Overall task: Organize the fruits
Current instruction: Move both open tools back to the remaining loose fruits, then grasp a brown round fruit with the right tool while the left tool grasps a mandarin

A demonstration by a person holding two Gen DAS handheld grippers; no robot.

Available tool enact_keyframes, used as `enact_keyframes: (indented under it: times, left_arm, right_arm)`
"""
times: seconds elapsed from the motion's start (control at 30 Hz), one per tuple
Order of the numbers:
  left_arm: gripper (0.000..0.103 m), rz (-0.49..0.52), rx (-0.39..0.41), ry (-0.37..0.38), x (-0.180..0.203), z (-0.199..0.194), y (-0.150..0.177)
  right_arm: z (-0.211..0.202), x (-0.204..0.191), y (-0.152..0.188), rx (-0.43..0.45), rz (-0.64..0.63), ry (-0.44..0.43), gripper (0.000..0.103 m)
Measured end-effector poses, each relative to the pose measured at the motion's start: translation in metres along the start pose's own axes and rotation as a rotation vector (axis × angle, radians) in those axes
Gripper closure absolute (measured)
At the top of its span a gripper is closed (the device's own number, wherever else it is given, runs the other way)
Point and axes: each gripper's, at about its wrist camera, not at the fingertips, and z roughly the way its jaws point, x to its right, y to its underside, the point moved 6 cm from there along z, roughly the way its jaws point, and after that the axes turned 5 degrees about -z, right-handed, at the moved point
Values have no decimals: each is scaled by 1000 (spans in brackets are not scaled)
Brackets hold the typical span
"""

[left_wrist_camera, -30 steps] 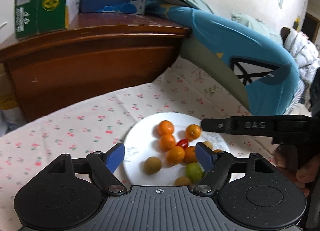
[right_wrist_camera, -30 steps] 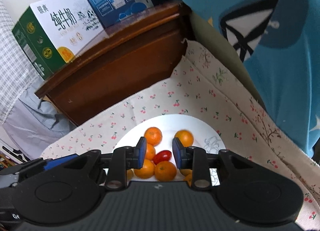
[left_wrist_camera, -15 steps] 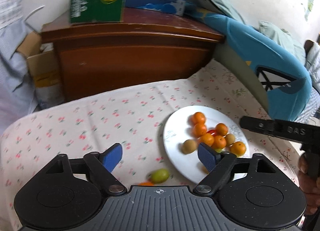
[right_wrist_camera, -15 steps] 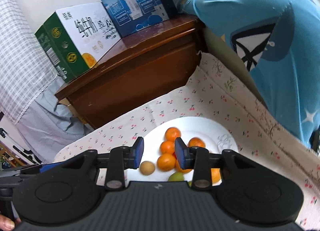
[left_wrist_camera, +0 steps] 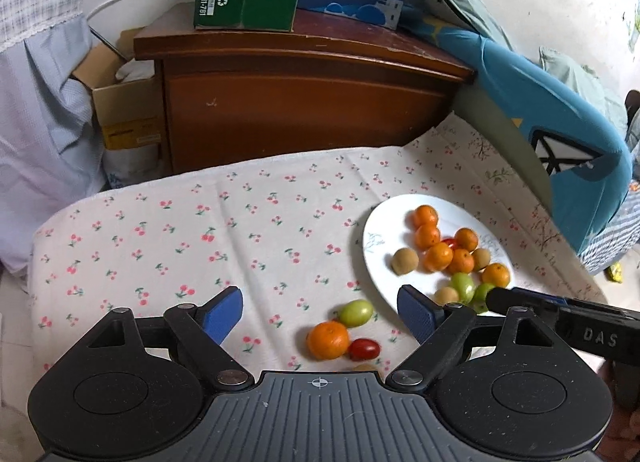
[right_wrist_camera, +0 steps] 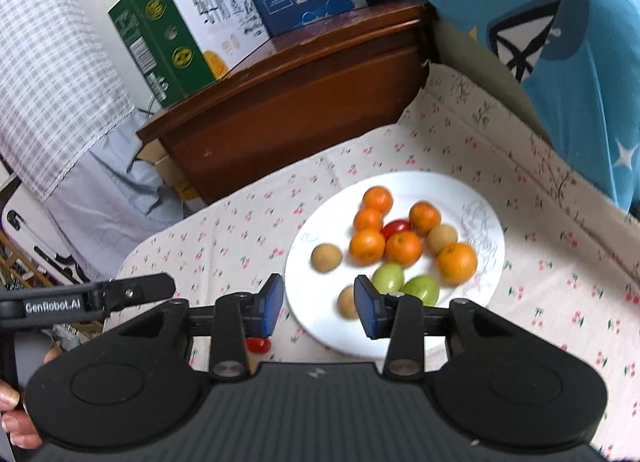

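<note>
Nearest, wide-spread and empty: left gripper (left_wrist_camera: 320,312), hovering over loose fruit on the cherry-print cloth (left_wrist_camera: 180,230) — orange (left_wrist_camera: 327,340), cherry tomato (left_wrist_camera: 364,349), green fruit (left_wrist_camera: 355,313) — probably lined up for a pick. Partly hidden under the housing: another pale fruit (left_wrist_camera: 363,367), kind unclear. Beside it, opening with nothing between the pads: right gripper (right_wrist_camera: 318,304), poised at the near rim of the white plate (right_wrist_camera: 490,262), likely just emptied. Farther back, heaped on the plate: oranges, green and brown fruits, one tomato half buried.

Both wrist views look down, sharing the plate (left_wrist_camera: 374,258) (right_wrist_camera: 304,290).
</note>
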Motion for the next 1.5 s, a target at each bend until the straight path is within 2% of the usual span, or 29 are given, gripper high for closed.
enact_keyframes:
  times: [0.37,0.7,0.93,1.07,1.13,1.17,1.3,1.5]
  left_arm:
    - [17,63,-35,-60,-16,6,18]
    - [17,38,-67,-114,-43,7,26]
    - [17,9,-91,-106,-51,12,30]
    - [17,-1,-100,-83,-50,14,31]
    - [17,11,-101,-70,-46,16,32]
    - [17,20,-101,-72,-45,18,33]
    - [17,83,-97,-76,-36,23,35]
    - [17,154,-84,-11,-23,29,38]
  right_arm:
    - [16,-40,50,-91,-80,-57,62]
    - [43,-63,64,-126,-124,-97,63]
    - [61,-66,69,-147,-125,-95,63]
    - [64,-68,68,-130,-142,-82,63]
    - [66,-69,68,-122,-152,-70,68]
    - [66,-68,67,-120,-158,-63,73]
    - [62,-65,68,-128,-144,-67,74]
    - [46,-50,67,-139,-98,-49,74]
